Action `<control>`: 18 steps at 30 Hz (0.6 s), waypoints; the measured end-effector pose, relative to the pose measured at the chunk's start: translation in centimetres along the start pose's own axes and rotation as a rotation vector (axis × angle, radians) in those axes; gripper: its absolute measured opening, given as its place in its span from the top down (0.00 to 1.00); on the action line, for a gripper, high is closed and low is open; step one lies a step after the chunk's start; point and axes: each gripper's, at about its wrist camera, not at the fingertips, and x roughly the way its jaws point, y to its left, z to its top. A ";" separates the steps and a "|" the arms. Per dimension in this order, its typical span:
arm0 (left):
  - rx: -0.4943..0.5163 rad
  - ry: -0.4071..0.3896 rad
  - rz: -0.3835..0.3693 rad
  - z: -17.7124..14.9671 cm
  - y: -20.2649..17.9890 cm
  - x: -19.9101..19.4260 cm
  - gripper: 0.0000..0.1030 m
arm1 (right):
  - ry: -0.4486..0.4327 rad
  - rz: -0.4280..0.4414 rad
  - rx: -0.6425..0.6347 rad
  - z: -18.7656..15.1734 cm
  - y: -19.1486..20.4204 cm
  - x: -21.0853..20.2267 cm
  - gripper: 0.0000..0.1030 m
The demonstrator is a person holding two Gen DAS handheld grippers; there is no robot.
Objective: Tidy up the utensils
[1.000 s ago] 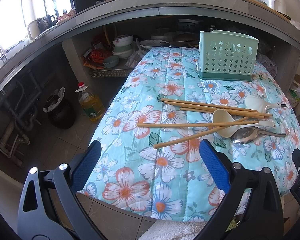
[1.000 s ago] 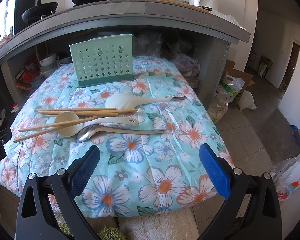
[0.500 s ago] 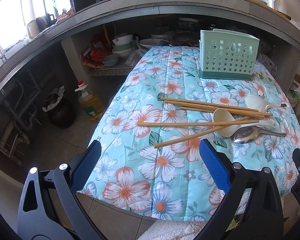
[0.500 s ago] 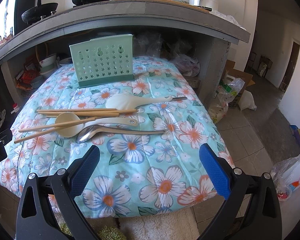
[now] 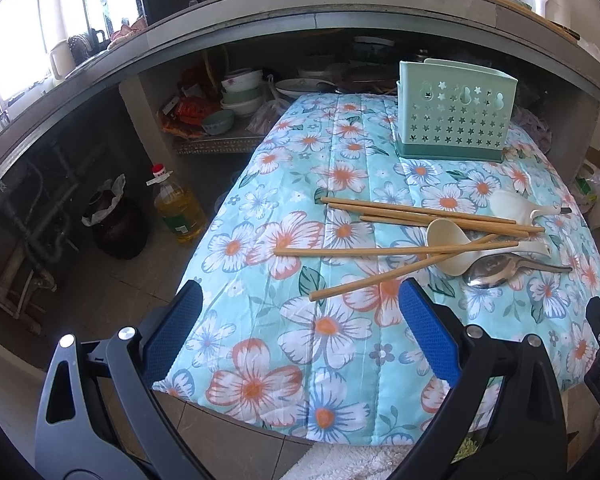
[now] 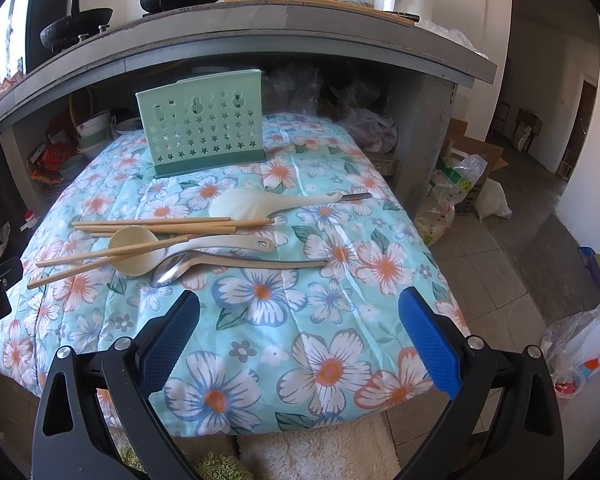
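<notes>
Holder: mint-green plastic utensil holder (image 6: 201, 131), star-shaped cutouts, upright at the far end of the floral surface (image 6: 332, 320).
Chopsticks: wooden chopsticks (image 6: 172, 224), loose, lying flat nearer than the holder; three roughly parallel, two crossing the ladle bowl.
Rice paddle: white rice paddle (image 6: 260, 204), flat, between holder and chopsticks, handle pointing right.
Ladle: beige ladle (image 6: 140, 250), bowl up, under two chopsticks.
Metal spoon: steel spoon (image 6: 204, 266), farthest from the holder, touching the ladle.

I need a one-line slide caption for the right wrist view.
Open right gripper faces chopsticks, spoons and green holder on floral cloth.
</notes>
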 end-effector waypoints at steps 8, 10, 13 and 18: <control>0.037 0.015 -0.063 0.7 -0.8 0.4 0.08 | -0.005 0.027 0.003 -0.4 0.0 0.1 0.06; 0.040 0.030 -0.090 0.7 -1.0 0.8 0.08 | -0.014 0.033 -0.002 -0.4 0.1 0.0 0.06; 0.051 0.038 -0.121 0.7 -1.2 1.3 0.08 | -0.031 0.030 -0.008 -0.4 0.2 -0.2 0.06; 0.034 0.021 -0.200 1.1 -1.0 1.6 0.08 | -0.059 0.018 -0.028 -0.3 0.5 -0.4 0.06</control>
